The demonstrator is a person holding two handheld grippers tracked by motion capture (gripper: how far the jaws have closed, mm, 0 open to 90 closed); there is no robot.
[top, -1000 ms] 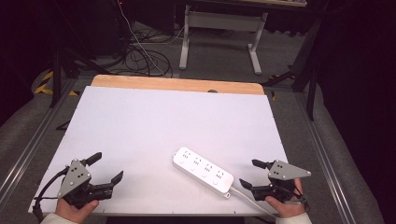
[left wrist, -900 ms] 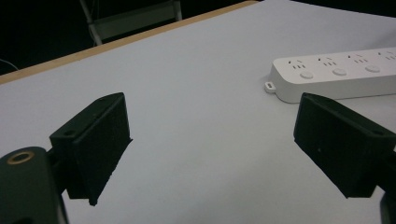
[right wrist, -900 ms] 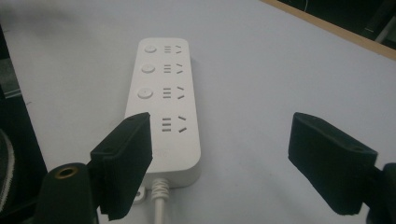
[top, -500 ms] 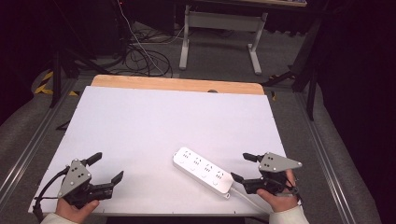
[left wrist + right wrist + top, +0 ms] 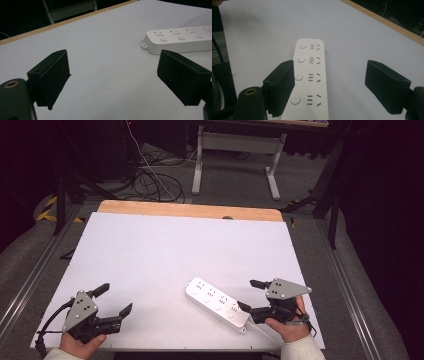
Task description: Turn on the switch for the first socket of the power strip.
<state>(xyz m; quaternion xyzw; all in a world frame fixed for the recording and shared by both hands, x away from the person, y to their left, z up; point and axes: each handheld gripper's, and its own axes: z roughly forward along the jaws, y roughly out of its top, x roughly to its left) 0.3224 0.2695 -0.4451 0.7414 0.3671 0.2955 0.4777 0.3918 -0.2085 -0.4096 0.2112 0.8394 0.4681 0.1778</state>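
Observation:
A white power strip (image 5: pixel 217 304) with several sockets and round buttons lies diagonally on the white table top (image 5: pixel 175 250), near the front right. My right gripper (image 5: pixel 247 294) hovers open at the strip's near right end. In the right gripper view the strip (image 5: pixel 309 77) runs away from me, below and beside the left jaw, and nothing is between the pads of the right gripper (image 5: pixel 329 75). My left gripper (image 5: pixel 116 298) rests open at the front left, apart from the strip. Its own view has the left gripper (image 5: pixel 115 72) over bare table, with the strip (image 5: pixel 180 40) farther off to the right.
The strip's white cable (image 5: pixel 260 330) runs off its near end toward the right hand. A wooden edge (image 5: pixel 190 211) bounds the far side of the table. Metal rails (image 5: pixel 350 290) flank the table. A desk frame (image 5: pixel 235 150) and floor cables (image 5: pixel 150 180) lie beyond.
The right gripper has moved left, toward the near end of the power strip, and risen slightly. The left gripper and the strip have stayed where they were.

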